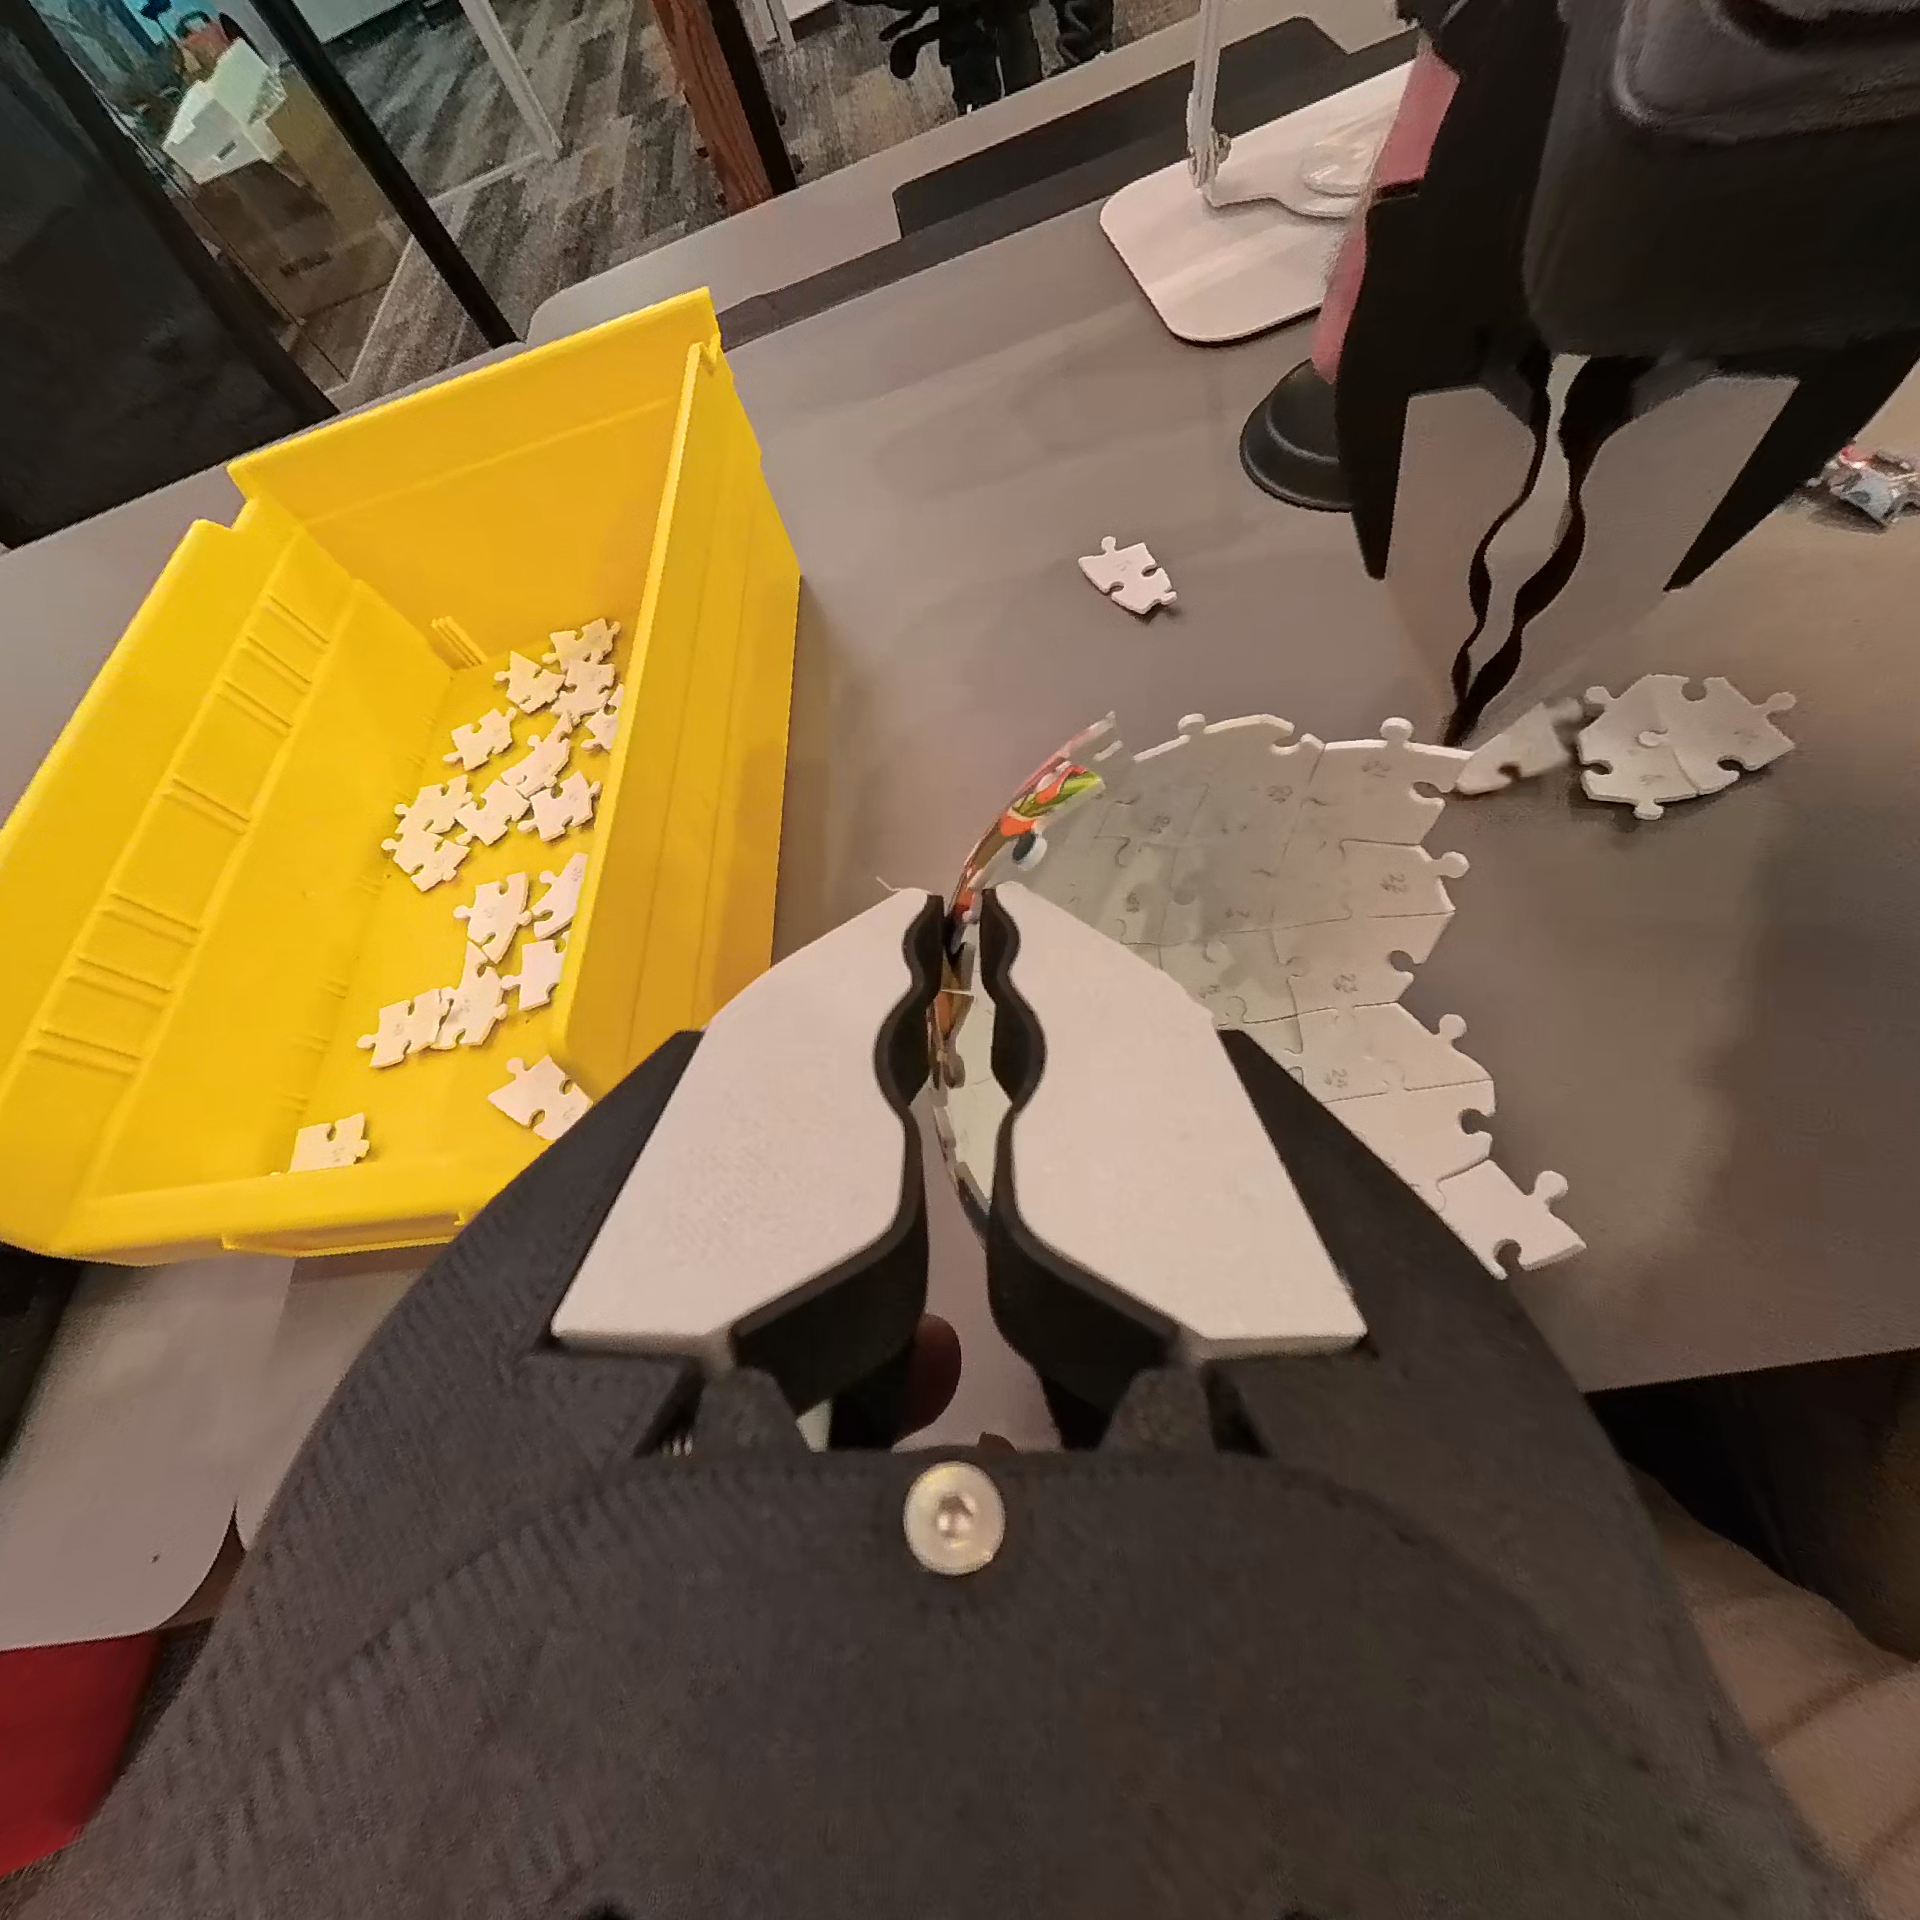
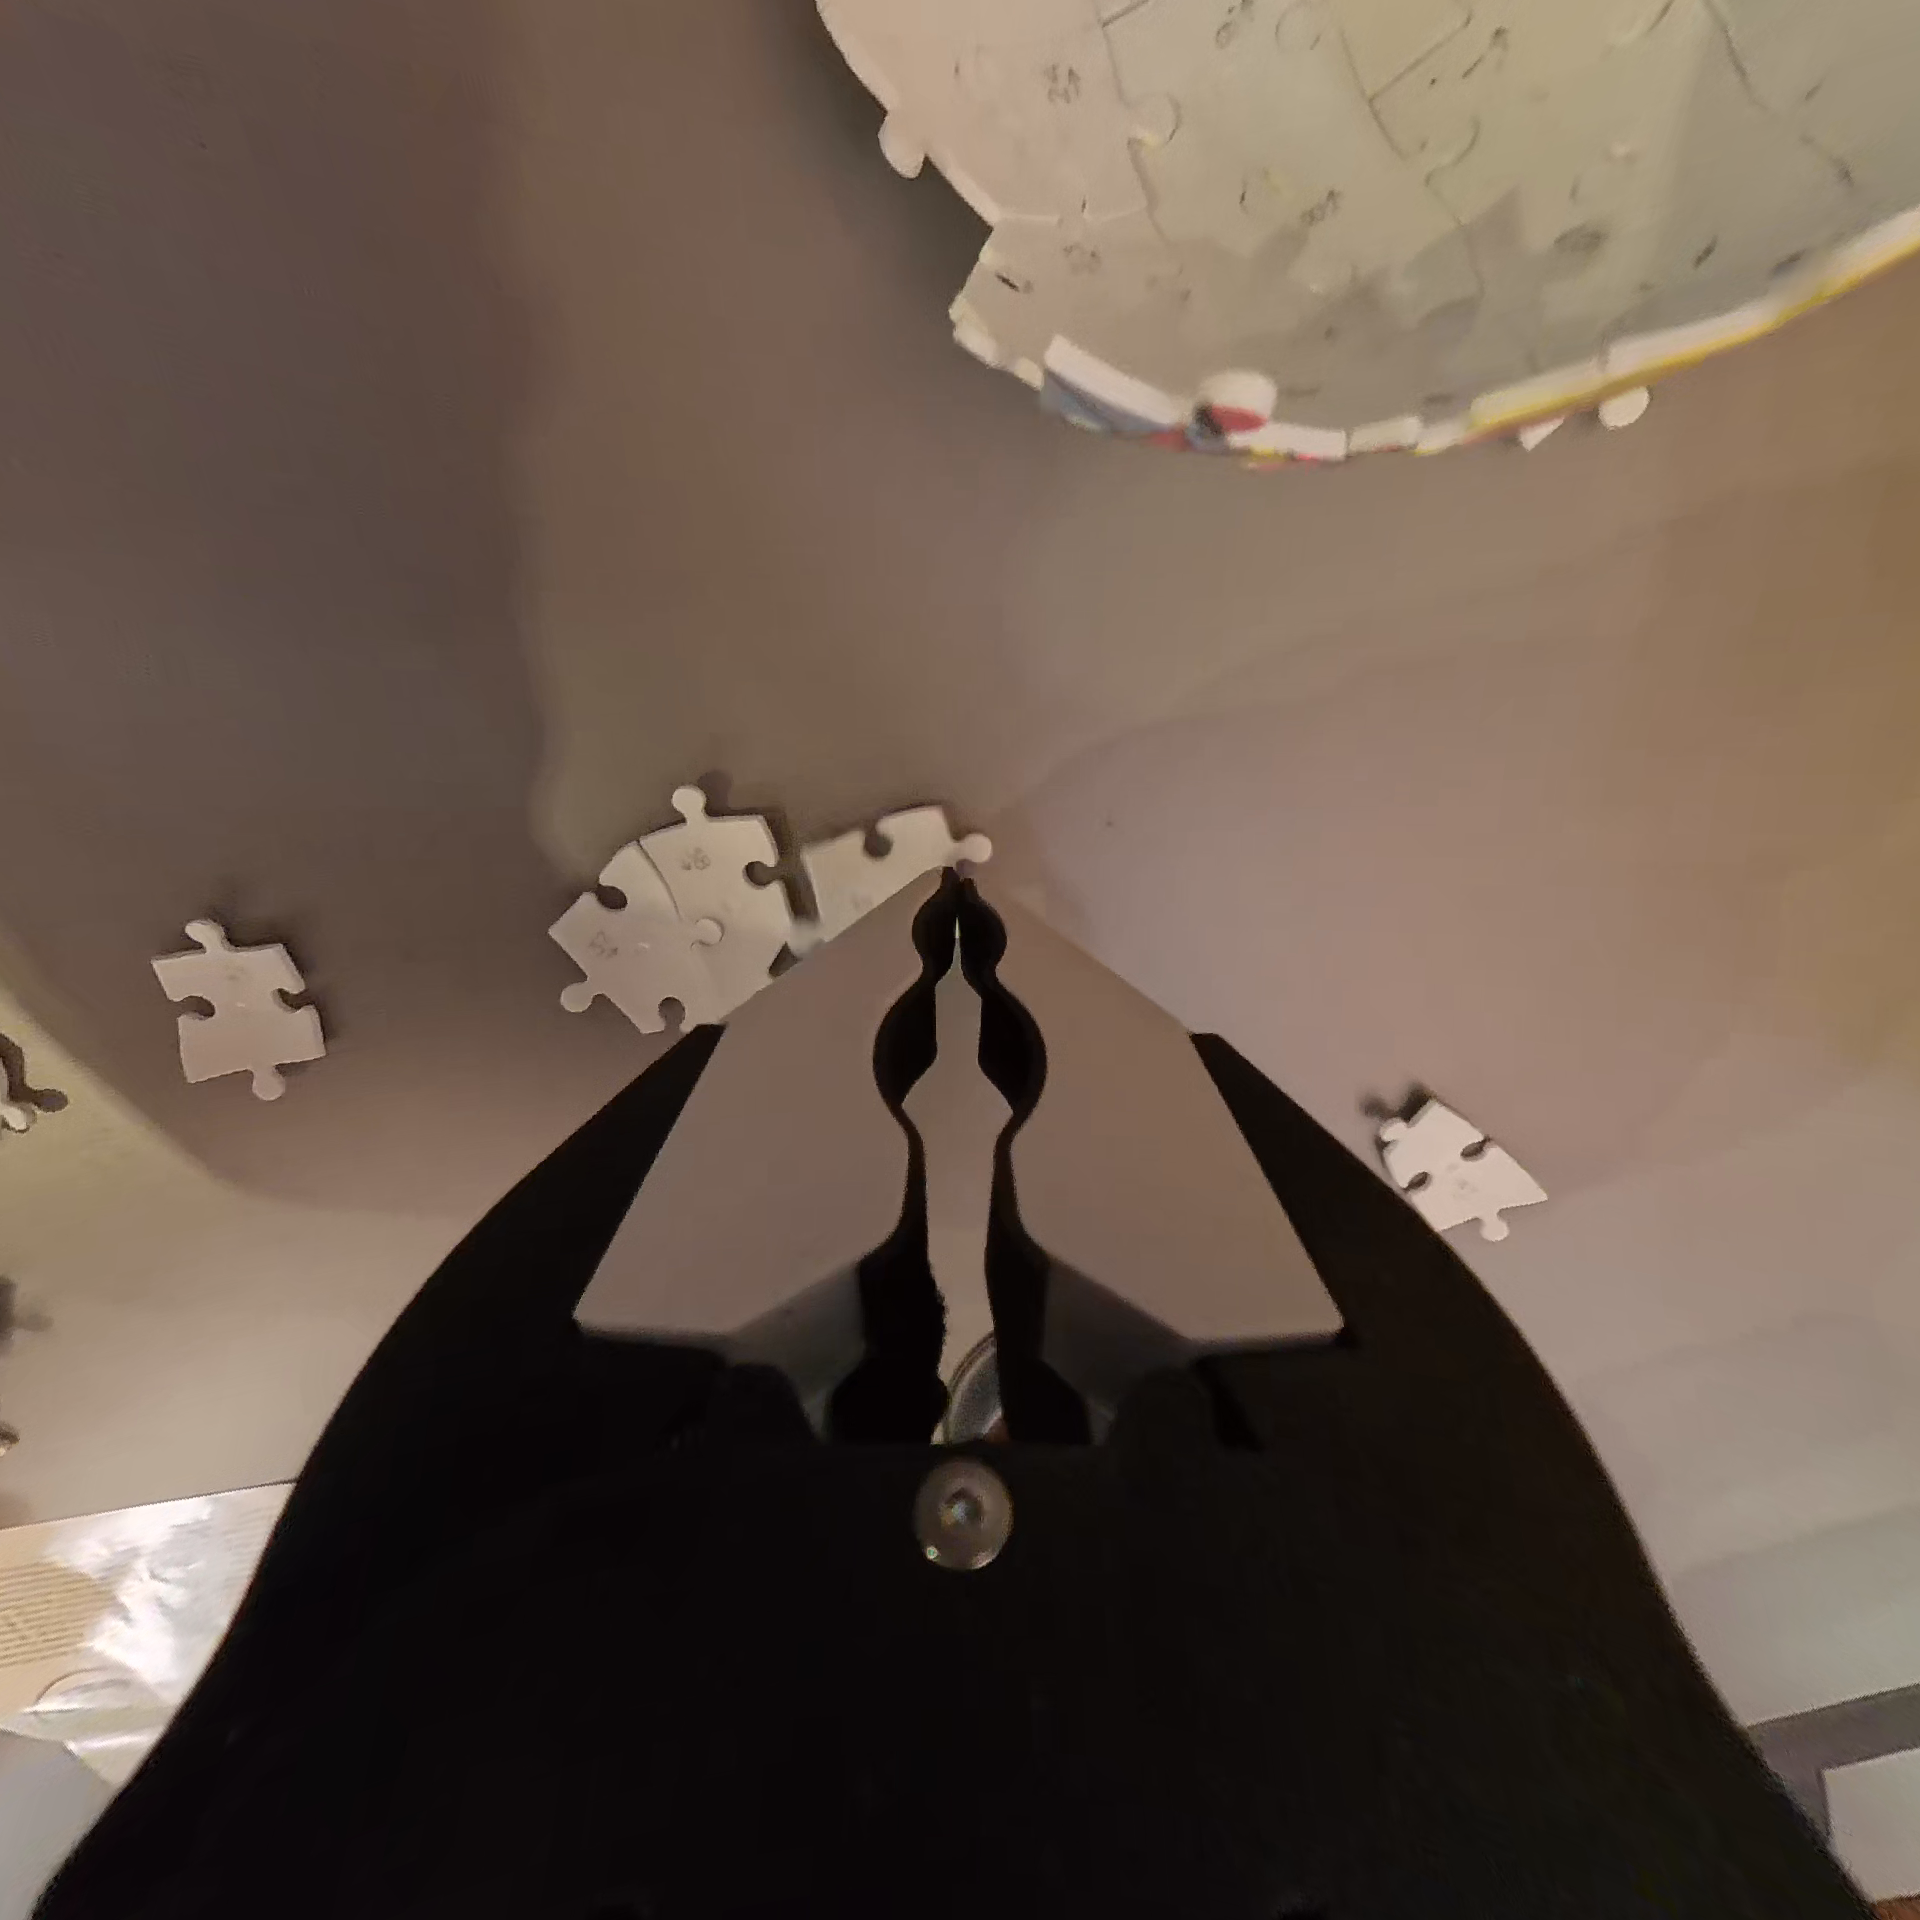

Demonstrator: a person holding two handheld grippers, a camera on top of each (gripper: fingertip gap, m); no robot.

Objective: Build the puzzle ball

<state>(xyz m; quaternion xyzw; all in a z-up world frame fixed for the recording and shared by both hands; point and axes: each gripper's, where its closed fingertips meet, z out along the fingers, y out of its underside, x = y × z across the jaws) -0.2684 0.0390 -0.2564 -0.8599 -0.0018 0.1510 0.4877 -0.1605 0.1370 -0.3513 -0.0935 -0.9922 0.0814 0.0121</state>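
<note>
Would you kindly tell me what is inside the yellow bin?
The yellow bin holds a scatter of loose puzzle pieces, all white side up, over its yellow floor. The left gripper covers the bin's near right corner, so any pieces there are hidden.

An office, by the look of it: a grey table (image 1: 1039, 436) up front, glass partition walls (image 1: 343, 197) at eleven o'clock, patterned carpet (image 1: 582, 114) beyond them, and an office chair base (image 1: 977, 42) at twelve o'clock. A white monitor-style stand (image 1: 1226, 260) sits at one o'clock.
</note>
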